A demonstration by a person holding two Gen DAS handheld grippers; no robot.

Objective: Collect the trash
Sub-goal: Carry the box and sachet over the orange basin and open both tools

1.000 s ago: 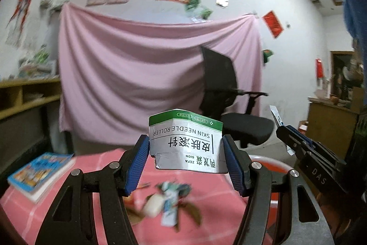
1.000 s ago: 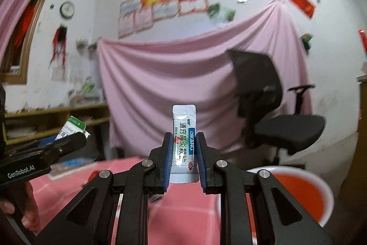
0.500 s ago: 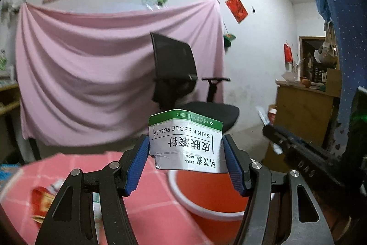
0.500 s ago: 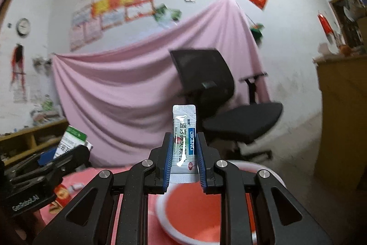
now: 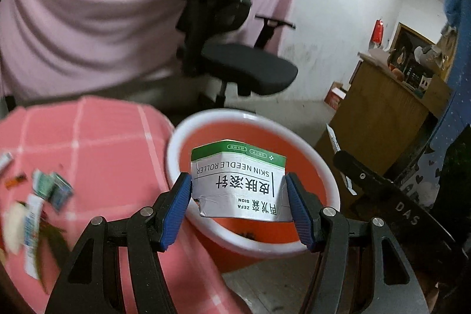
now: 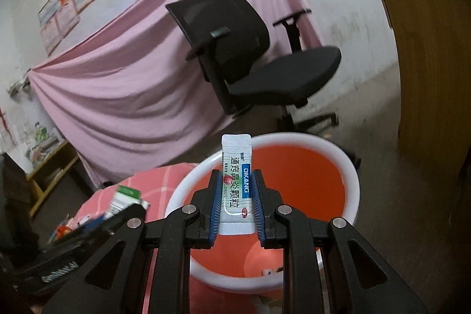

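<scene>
**Two pieces of trash over the bucket, more left on the worktop**

The left gripper has its fingers about half open and pressed on both sides of a small cardboard box, white with a green top band and printed text; one lower corner is torn and the card looks creased. The right gripper has its fingers nearly closed on a slim sachet, a flat, glossy packet with crimped ends that stands upright between the blue ribbed pads.

Both items hang above the mouth of the bucket, a round plastic tub, orange inside with a thick white rim, standing on the floor just beside the worktop. So the carry looks done for these two pieces and only the release remains. A few small scraps seem to lie at the bottom of the bucket, though they are too small to name.

The job is not finished: on the worktop's pink checked cloth there is loose litter, a blurred scatter of small wrappers, a packet and what may be a leaf. Those still need picking up.
</scene>
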